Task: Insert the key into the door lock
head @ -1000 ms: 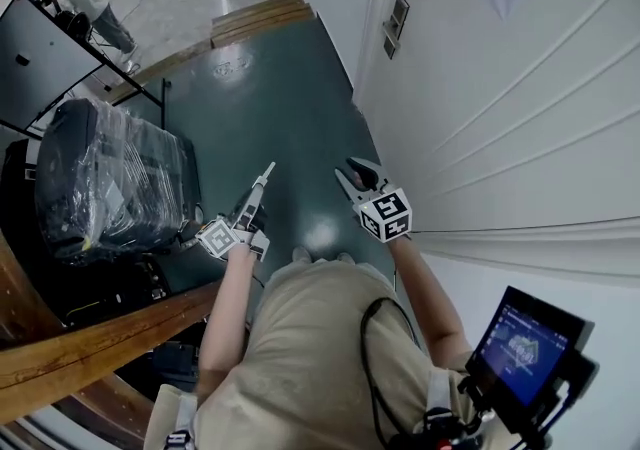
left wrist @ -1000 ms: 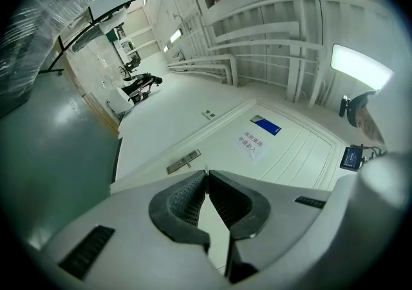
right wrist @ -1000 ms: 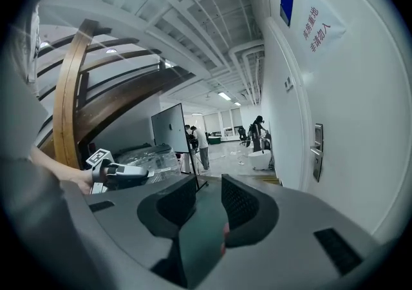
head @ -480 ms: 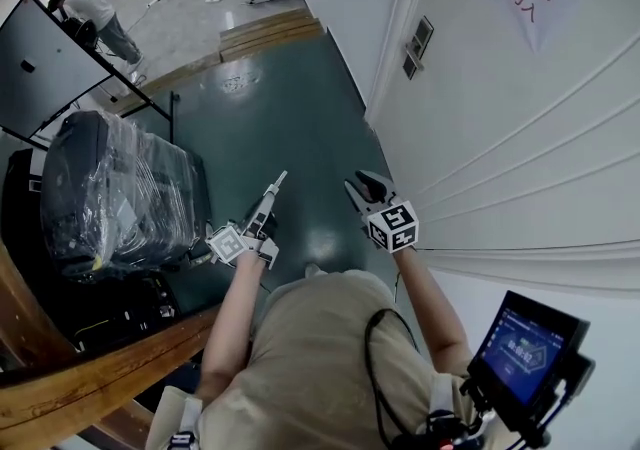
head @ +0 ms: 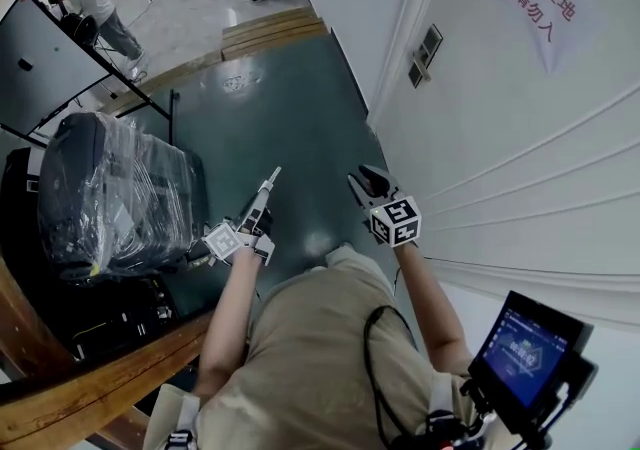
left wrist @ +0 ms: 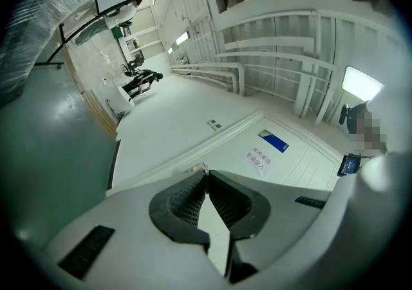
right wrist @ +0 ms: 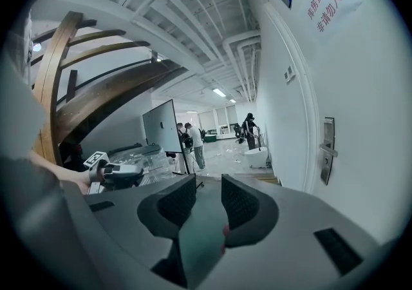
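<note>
The white door point(head: 520, 158) runs along the right of the head view, with its lock plate and handle point(head: 426, 53) far ahead of both grippers. In the right gripper view the lock and handle point(right wrist: 327, 151) show at the right. My left gripper point(head: 270, 178) is shut and points level down the corridor. In the left gripper view point(left wrist: 205, 171) a small pale sliver point(left wrist: 193, 168), the key by its look, pokes out at the tips. My right gripper point(head: 362, 180) hangs beside the door, open; only floor shows between its pads point(right wrist: 209, 198).
A plastic-wrapped black case point(head: 110, 193) and a dark screen on a stand point(head: 50, 68) stand at the left. A curved wooden rail point(head: 90, 378) crosses the lower left. A paper notice point(head: 545, 8) hangs on the door. People stand far down the hall point(head: 85, 3). Green floor point(head: 280, 118) lies ahead.
The person has walked forward along the door with both grippers; the lock plate and notice have slid down and right in view. Neither gripper's jaws have changed.
</note>
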`<state>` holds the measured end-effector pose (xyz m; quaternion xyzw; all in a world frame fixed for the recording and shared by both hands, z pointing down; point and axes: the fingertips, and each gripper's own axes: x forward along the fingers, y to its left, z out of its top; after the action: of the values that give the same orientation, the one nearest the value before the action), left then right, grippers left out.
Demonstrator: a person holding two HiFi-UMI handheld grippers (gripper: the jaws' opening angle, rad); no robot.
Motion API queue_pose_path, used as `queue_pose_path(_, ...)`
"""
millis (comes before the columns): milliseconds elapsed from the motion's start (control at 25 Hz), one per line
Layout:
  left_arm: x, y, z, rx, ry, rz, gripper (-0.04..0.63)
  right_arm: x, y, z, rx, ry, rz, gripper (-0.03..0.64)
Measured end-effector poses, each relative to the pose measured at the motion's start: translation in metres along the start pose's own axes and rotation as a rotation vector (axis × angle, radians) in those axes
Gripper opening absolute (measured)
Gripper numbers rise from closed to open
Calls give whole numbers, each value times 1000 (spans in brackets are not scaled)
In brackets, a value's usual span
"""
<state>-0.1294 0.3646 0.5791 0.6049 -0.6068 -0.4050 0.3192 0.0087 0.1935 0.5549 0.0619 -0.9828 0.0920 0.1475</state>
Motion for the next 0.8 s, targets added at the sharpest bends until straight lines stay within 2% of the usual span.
queue_pose_path(80, 15, -3, -1, -24, -7, -1, 35, 3, -18, 5, 5, 12, -12, 129)
queue_pose_path(280, 45, -4, -7, -14, 12, 16, 35, 2, -55, 17, 28, 7, -22, 129)
queue_pose_path(480, 76, -3, -15, -41, 9, 20, 35, 0, -86, 5, 45, 41, -18, 129)
queue_pose_path(800, 115, 4, -39, -34, 22, 25, 35, -1, -133, -7, 69, 36, -8, 129)
